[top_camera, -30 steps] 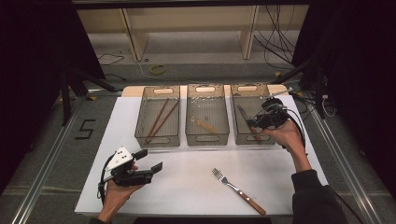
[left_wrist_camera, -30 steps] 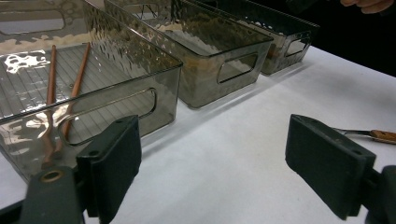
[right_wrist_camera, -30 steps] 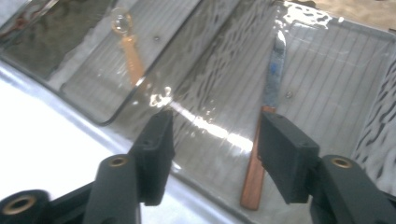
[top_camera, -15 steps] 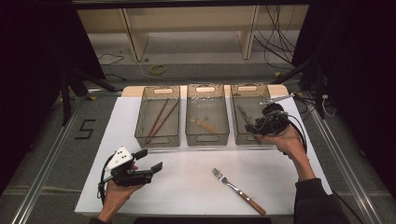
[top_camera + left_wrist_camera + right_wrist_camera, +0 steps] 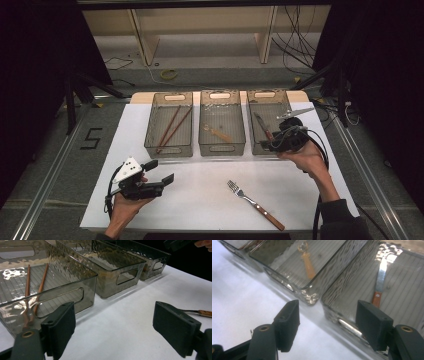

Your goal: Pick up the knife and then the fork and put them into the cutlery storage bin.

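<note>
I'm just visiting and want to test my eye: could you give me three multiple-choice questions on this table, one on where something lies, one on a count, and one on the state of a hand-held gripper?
1. Where does the fork lie?
A. In the middle bin
B. On the white table top, in front of the bins
C. Between the left jaws

2. How many clear bins stand in the row?
A. Two
B. Three
C. Five

3. How do the jaws of the right hand-held gripper stand?
A. Apart, with nothing between them
B. Clamped on the knife
C. Clamped on a chopstick

Answers:
1 B: the high view shows it flat on the table top, nearer the person than the bins.
2 B: left bin, middle bin and right bin stand side by side.
3 A: the right gripper view shows a bare gap, while the knife lies in its bin.
</note>
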Action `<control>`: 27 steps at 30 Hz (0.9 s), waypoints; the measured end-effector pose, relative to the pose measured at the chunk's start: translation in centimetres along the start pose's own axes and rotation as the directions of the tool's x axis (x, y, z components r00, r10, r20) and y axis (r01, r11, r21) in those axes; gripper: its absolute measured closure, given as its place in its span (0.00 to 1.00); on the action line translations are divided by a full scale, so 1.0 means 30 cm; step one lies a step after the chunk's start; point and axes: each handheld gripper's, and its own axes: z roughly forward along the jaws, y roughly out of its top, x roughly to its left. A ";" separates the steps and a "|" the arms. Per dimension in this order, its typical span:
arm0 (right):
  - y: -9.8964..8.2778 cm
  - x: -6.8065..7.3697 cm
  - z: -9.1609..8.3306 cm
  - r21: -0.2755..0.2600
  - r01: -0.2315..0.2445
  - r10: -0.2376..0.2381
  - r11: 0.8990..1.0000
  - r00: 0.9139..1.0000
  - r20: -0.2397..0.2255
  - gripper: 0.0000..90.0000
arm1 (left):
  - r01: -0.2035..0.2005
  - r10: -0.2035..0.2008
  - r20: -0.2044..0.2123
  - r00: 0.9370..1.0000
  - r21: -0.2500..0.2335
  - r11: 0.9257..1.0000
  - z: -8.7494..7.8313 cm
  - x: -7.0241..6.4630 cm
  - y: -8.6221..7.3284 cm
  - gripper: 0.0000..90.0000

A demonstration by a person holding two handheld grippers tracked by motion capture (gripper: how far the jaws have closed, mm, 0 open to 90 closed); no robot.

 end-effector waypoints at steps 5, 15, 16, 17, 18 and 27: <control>-0.021 0.018 -0.003 -0.006 0.001 -0.001 1.000 1.000 -0.010 0.39 | -0.003 0.003 0.000 1.000 0.002 1.000 0.000 0.000 0.000 0.20; -0.079 0.058 -0.010 0.011 0.018 -0.018 1.000 0.998 -0.056 0.39 | -0.006 0.006 0.002 1.000 0.004 1.000 0.002 -0.001 -0.002 0.20; -0.084 0.063 -0.008 0.017 0.019 -0.018 1.000 0.998 -0.057 0.39 | -0.006 0.006 0.003 1.000 0.005 1.000 0.002 -0.002 -0.001 0.20; -0.089 0.068 -0.005 0.022 0.022 -0.020 1.000 0.998 -0.062 0.39 | -0.007 0.007 0.003 1.000 0.006 1.000 0.002 -0.002 -0.002 0.20; -0.093 0.073 -0.002 0.027 0.022 -0.021 0.999 0.998 -0.063 0.38 | -0.006 0.006 0.003 1.000 0.007 1.000 0.003 -0.002 -0.002 0.20; -0.132 0.111 0.000 0.049 0.051 -0.047 0.997 0.995 -0.087 0.37 | -0.009 0.009 0.006 1.000 0.010 1.000 0.005 -0.005 -0.003 0.20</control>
